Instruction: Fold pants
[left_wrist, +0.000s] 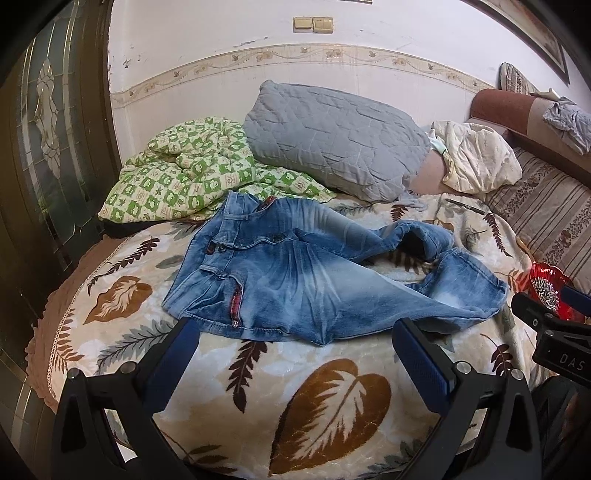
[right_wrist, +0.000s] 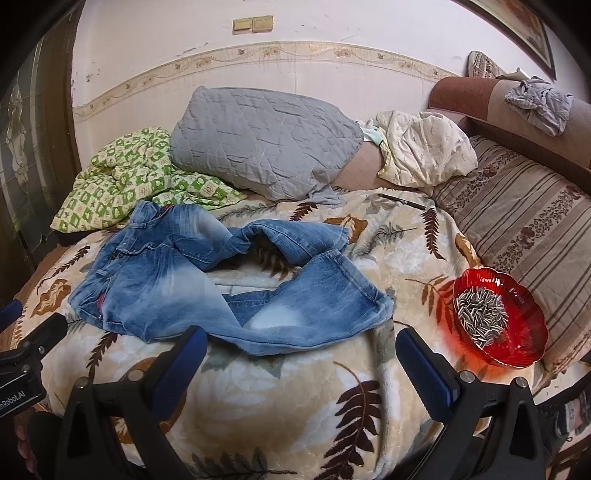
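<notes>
While both tongs hover short of the cloth, the fold has not begun; the entries below run outward from them.
Left tongs (left_wrist: 295, 347): spread wide, holding nothing, facing the waist end of the jeans (left_wrist: 306, 273) from the near edge of the bed.
Right tongs (right_wrist: 301, 356): likewise spread and empty, facing the near leg and its hem (right_wrist: 373, 295).
Jeans: lie rumpled on the leaf-print blanket (right_wrist: 280, 398), waist to the left, legs splayed right; the far leg is bent and humped.
Step in hand (judged): straighten the legs, then lay one leg over the other.
Good practice: pinch waistband with the left, hem with the right; pull taut before folding, since denim is stiff and holds creases.
Hazard: red bowl of seeds (right_wrist: 498, 317) sits near the hem on the right; a sweeping leg could tip it.
Behind: green checked quilt (left_wrist: 192, 170) touches the waistband.
</notes>
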